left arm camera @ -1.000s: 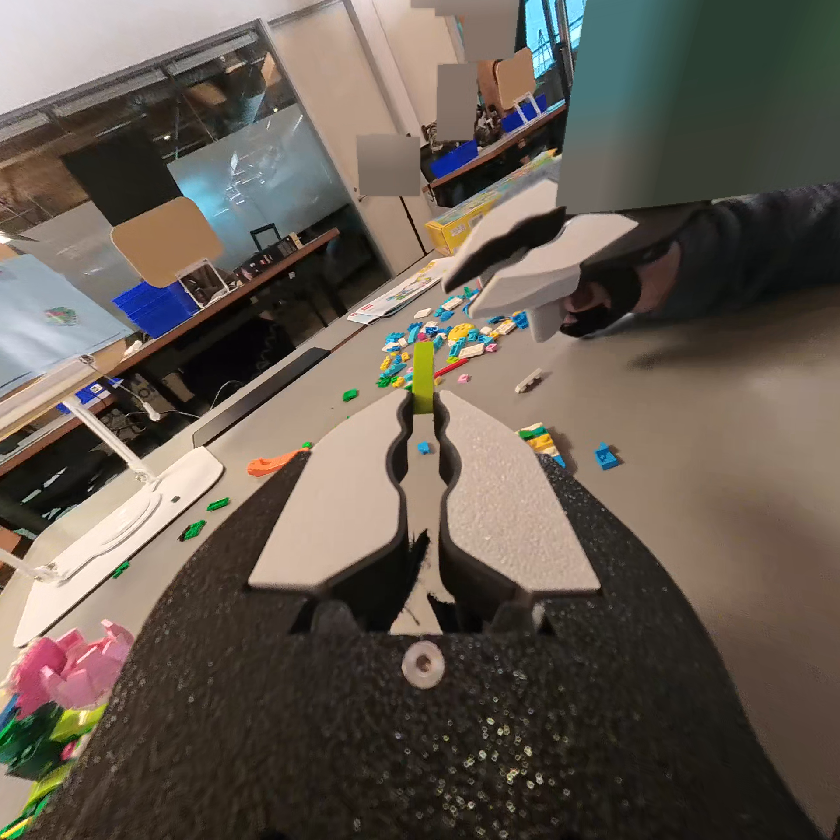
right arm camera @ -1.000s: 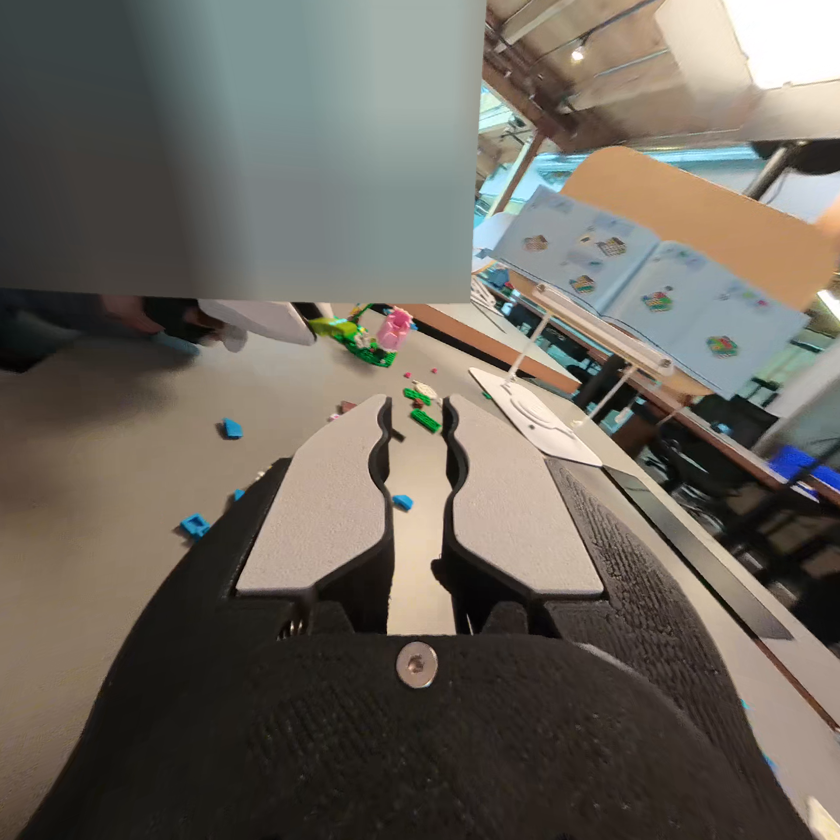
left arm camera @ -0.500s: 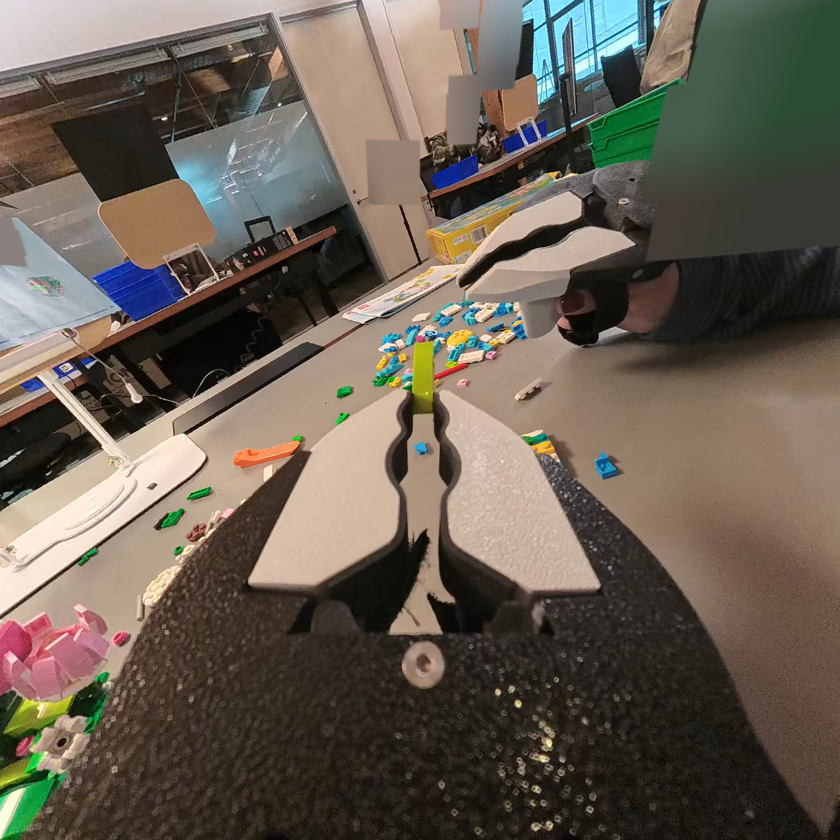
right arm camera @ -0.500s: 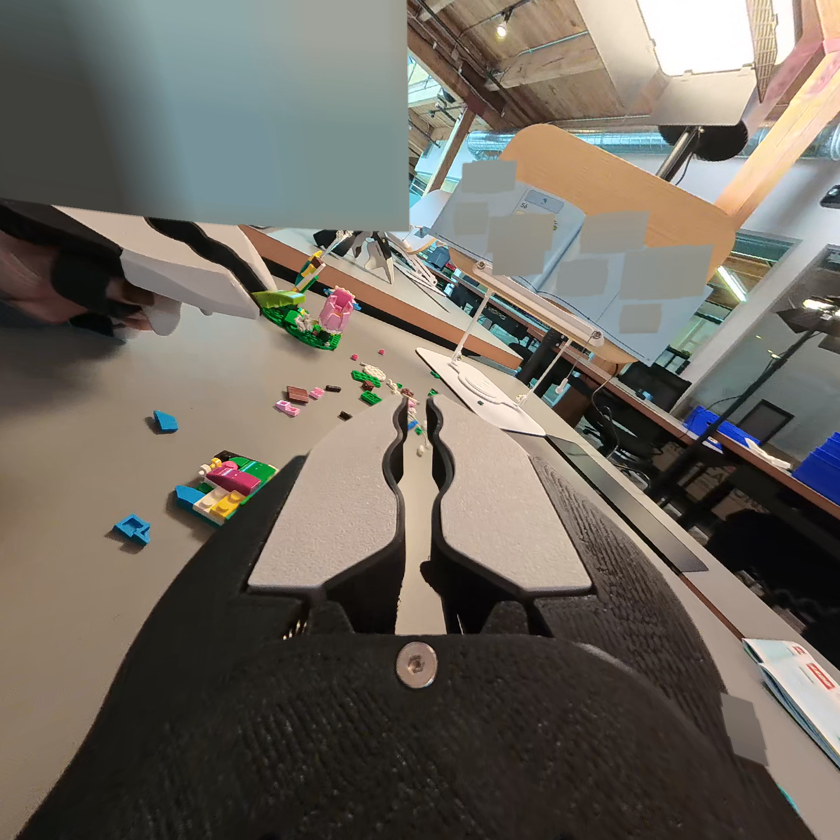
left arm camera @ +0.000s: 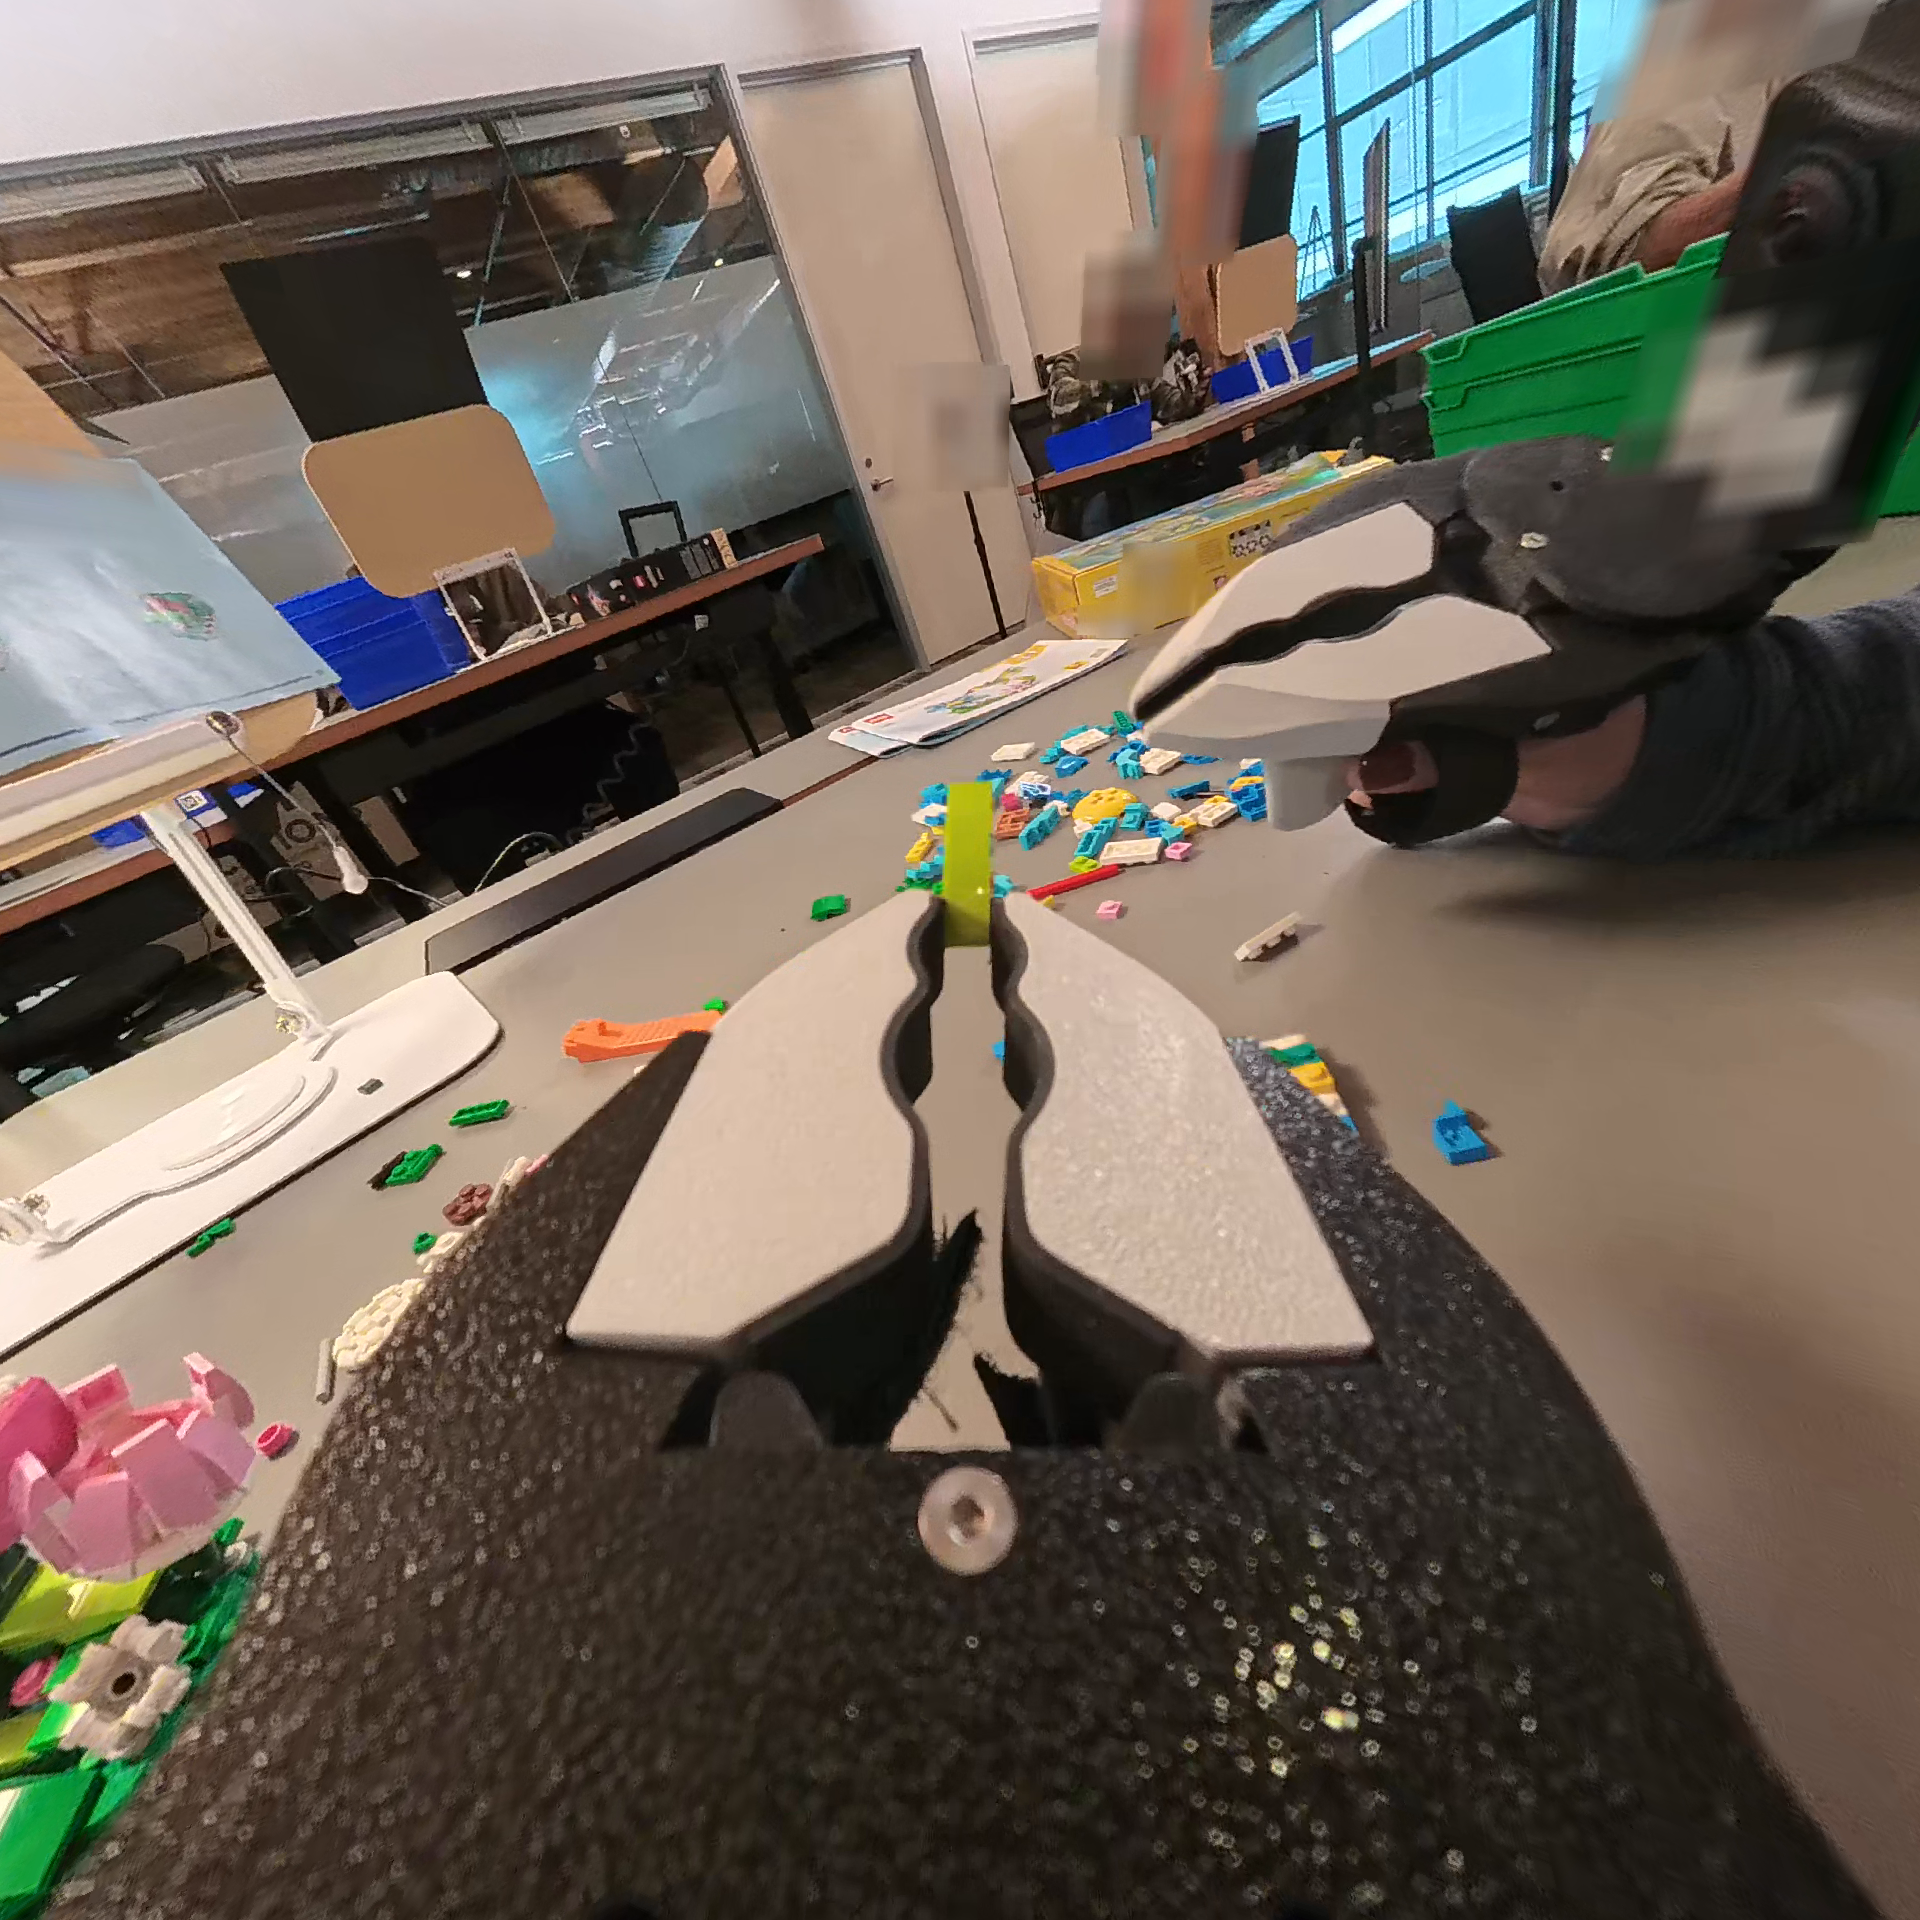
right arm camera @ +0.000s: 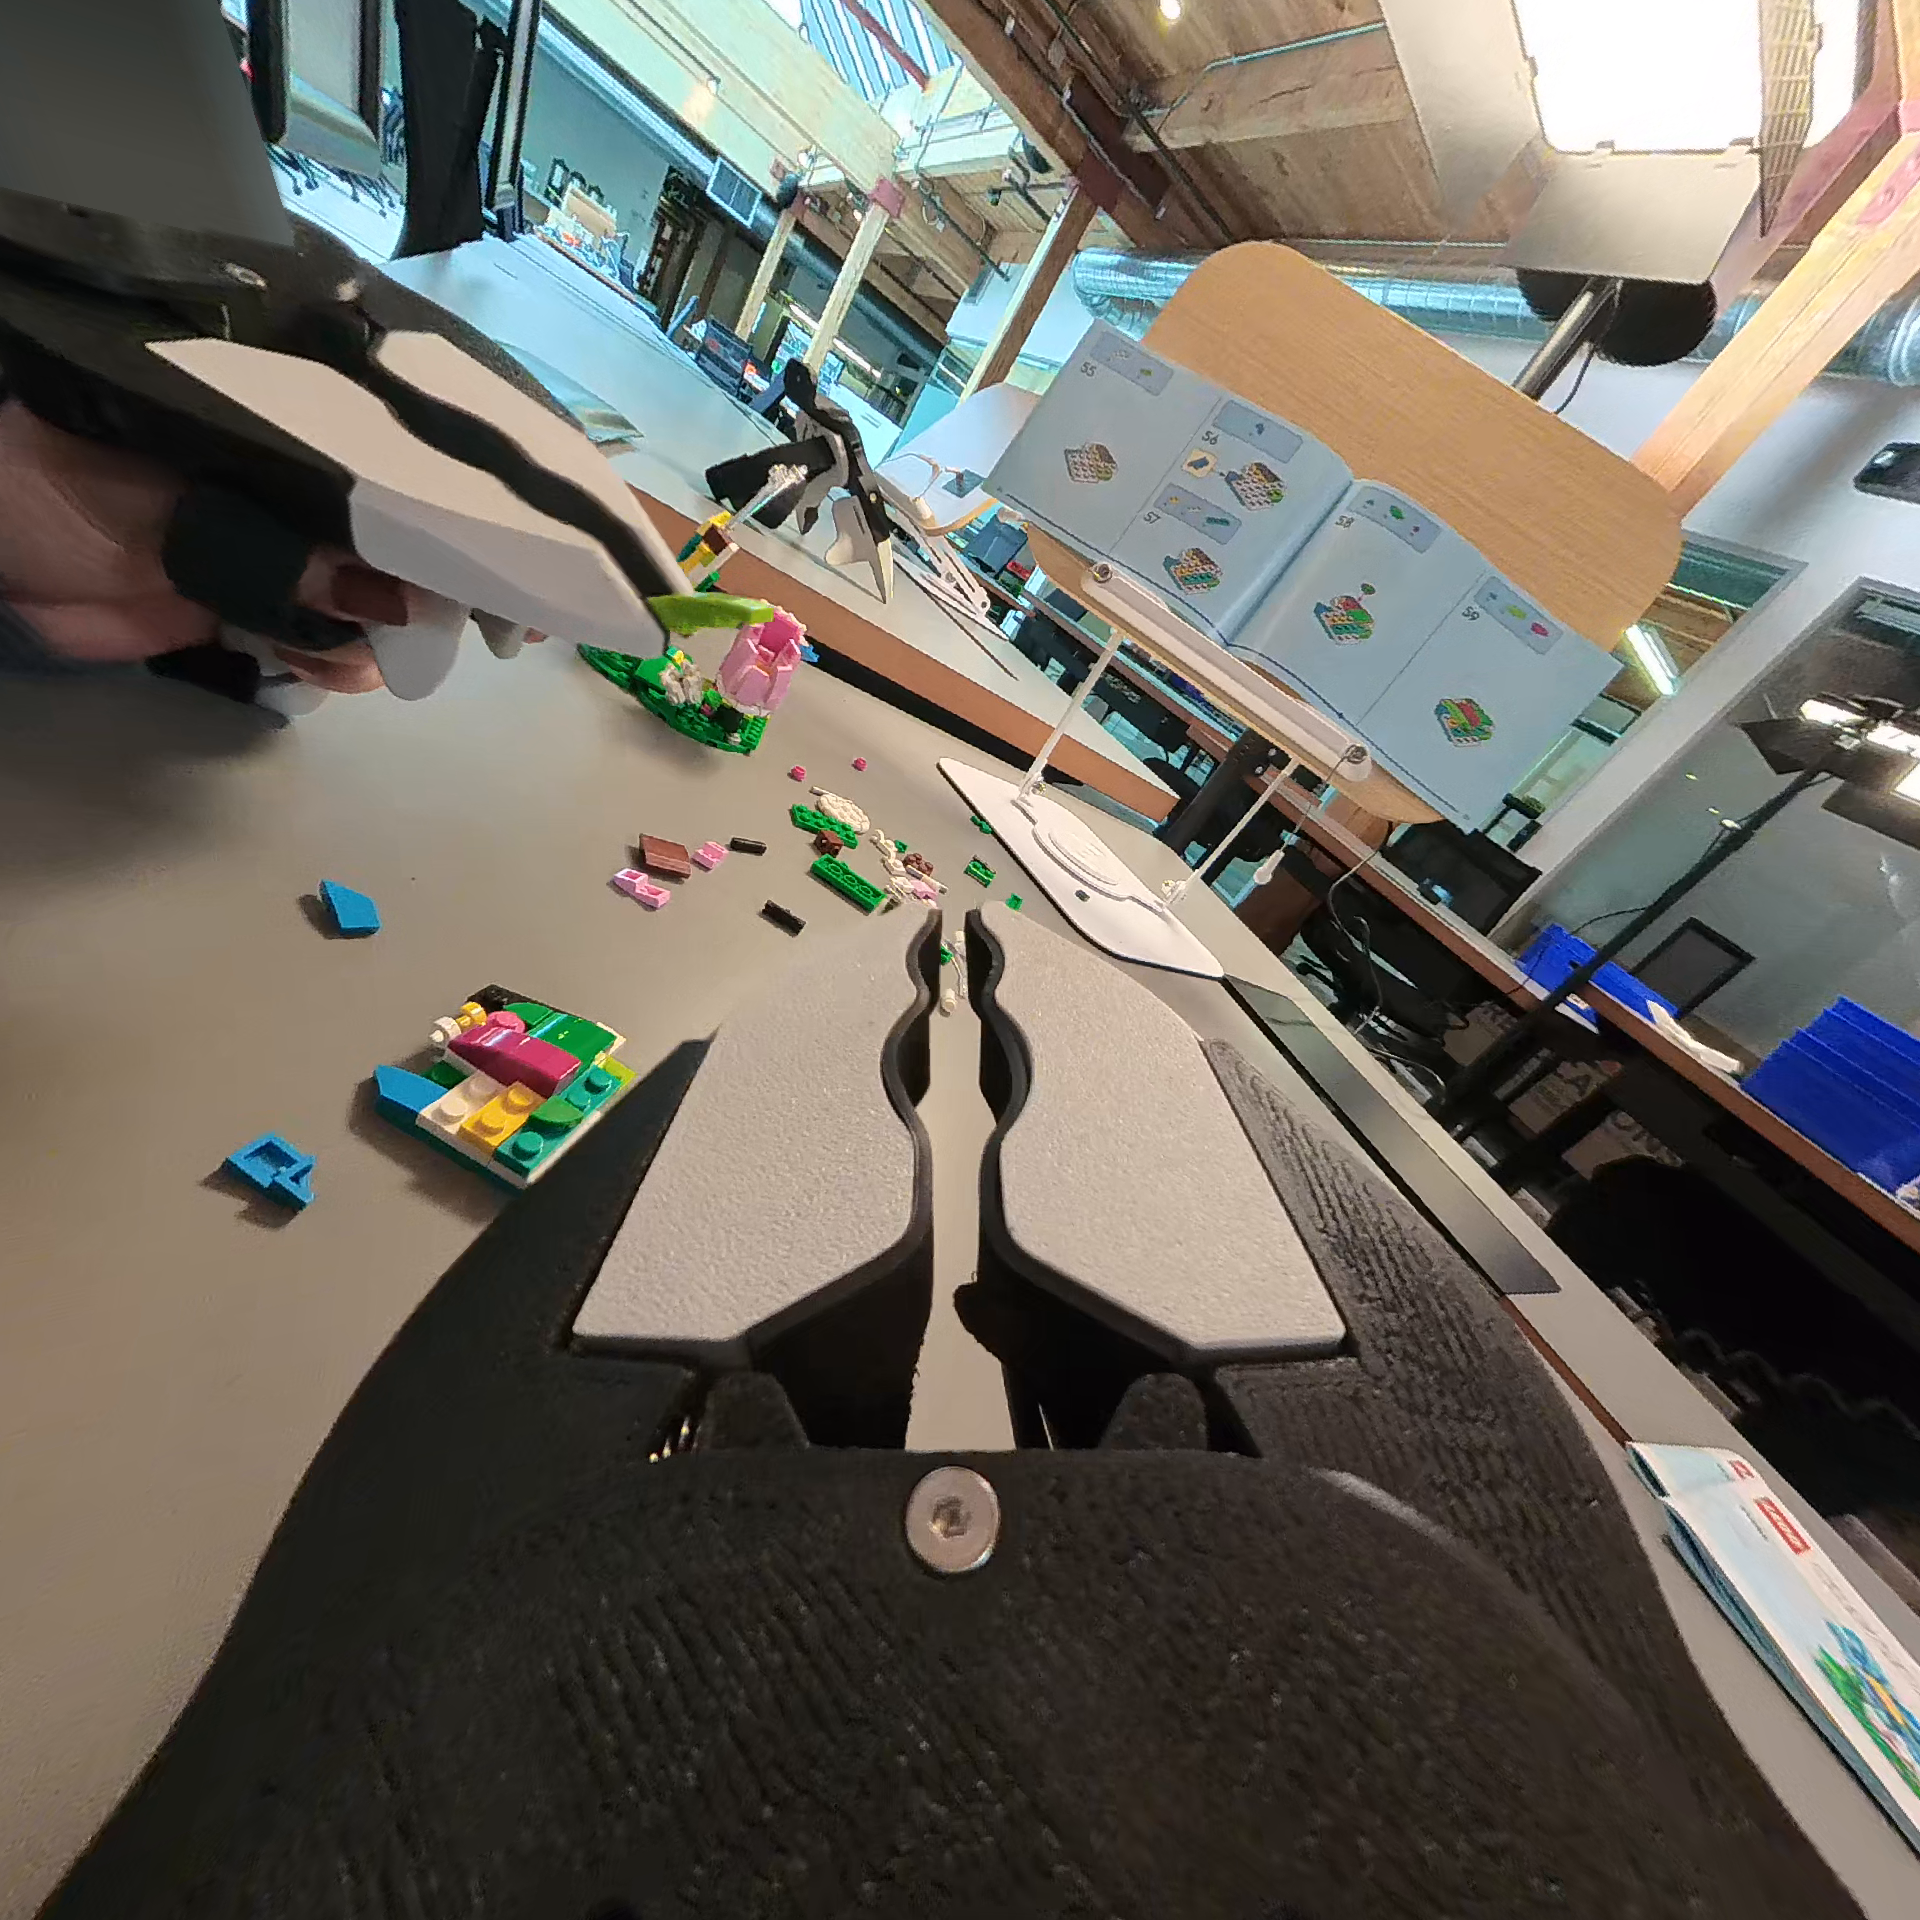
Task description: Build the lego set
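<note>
My left gripper [left arm camera: 966, 920] is shut on a lime green flat piece [left arm camera: 966, 868] that sticks out past its tips. In the right wrist view it [right arm camera: 665, 618] holds that piece [right arm camera: 717, 611] just above the pink flower build [right arm camera: 764, 665] on a green base. The flower build shows at the bottom left of the left wrist view [left arm camera: 114, 1455]. My right gripper [right arm camera: 951, 925] is shut and empty above the table. It also shows in the left wrist view [left arm camera: 1143, 717], over a pile of loose bricks [left arm camera: 1091, 800]. A small multicoloured build [right arm camera: 509, 1081] lies left of it.
An open instruction book [right arm camera: 1299, 561] stands on a white stand [right arm camera: 1081, 862]. Small green, pink and brown pieces [right arm camera: 852, 862] lie before it. Two blue pieces [right arm camera: 348, 909] lie on the grey table. An orange brick separator [left arm camera: 634, 1034] and a booklet [right arm camera: 1787, 1590] lie nearby. The gap from one gripper's tips to the other's is roughly 9 centimetres.
My right gripper's jaws have closed from open to shut, and it has drawn back from the small pieces. My left gripper has carried the lime piece over to the flower build.
</note>
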